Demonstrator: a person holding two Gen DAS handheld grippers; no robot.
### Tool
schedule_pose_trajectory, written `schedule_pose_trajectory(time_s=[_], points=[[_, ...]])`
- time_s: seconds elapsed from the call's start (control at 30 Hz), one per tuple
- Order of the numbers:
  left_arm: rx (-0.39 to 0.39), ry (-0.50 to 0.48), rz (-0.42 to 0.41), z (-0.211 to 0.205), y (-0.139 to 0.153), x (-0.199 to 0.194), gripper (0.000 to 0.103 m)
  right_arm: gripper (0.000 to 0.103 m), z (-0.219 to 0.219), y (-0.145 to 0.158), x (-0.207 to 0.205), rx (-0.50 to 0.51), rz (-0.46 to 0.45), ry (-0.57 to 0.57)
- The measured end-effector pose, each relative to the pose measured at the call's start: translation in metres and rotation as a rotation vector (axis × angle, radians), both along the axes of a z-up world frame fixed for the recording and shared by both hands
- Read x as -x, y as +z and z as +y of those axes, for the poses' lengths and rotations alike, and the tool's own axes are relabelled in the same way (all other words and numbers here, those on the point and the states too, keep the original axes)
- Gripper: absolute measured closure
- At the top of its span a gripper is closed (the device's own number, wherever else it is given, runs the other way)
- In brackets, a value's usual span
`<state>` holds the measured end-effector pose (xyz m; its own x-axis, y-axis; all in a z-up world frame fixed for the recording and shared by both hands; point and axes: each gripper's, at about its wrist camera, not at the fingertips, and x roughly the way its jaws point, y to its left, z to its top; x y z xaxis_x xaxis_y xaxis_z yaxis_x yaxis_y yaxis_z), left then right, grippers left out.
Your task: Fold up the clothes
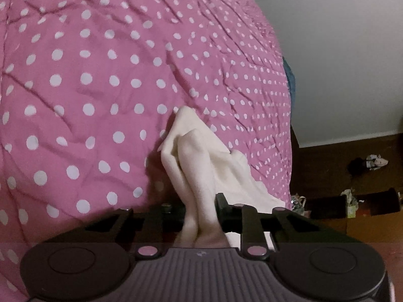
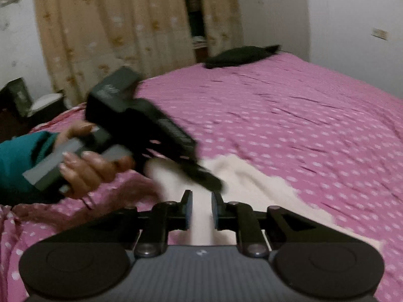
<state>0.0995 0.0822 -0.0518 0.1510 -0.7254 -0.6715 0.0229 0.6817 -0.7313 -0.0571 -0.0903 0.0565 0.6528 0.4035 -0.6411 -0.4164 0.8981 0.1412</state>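
Note:
A cream-white garment (image 1: 199,156) lies bunched on a pink polka-dot bedspread (image 1: 88,80). In the left wrist view my left gripper (image 1: 201,211) is shut on a thick fold of it, which rises between the fingers. In the right wrist view my right gripper (image 2: 201,211) is shut on another fold of the same cream garment (image 2: 252,186), which spreads to the right over the bedspread (image 2: 302,125). The left gripper (image 2: 211,181), held by a hand (image 2: 93,168) in a teal sleeve, grips the cloth just ahead of the right one. That view is motion-blurred.
A dark garment (image 2: 241,55) lies at the far end of the bed. Beige curtains (image 2: 113,30) hang behind it. The bed edge drops to a brown floor (image 1: 352,171) with scattered litter. A white wall (image 1: 340,63) stands beyond.

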Motion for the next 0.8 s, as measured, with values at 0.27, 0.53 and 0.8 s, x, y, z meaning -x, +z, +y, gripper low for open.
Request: schedule_pose_trajectory(time_s=[0.27, 0.53, 0.8], points=[[-0.06, -0.042, -0.109, -0.005, 0.016, 0.002, 0.08, 0.077, -0.088, -0.006, 0.018, 0.069, 0.095, -0.316], [-0.093, -0.071, -0.154, -0.011, 0.016, -0.002, 0.08, 0.058, -0.151, -0.041, 0.031, -0.067, 0.222, -0.507], [-0.101, -0.089, -0.175, -0.014, 0.011, -0.001, 0.072, 0.054, -0.165, -0.058, 0.031, -0.227, 0.246, -0.553]])
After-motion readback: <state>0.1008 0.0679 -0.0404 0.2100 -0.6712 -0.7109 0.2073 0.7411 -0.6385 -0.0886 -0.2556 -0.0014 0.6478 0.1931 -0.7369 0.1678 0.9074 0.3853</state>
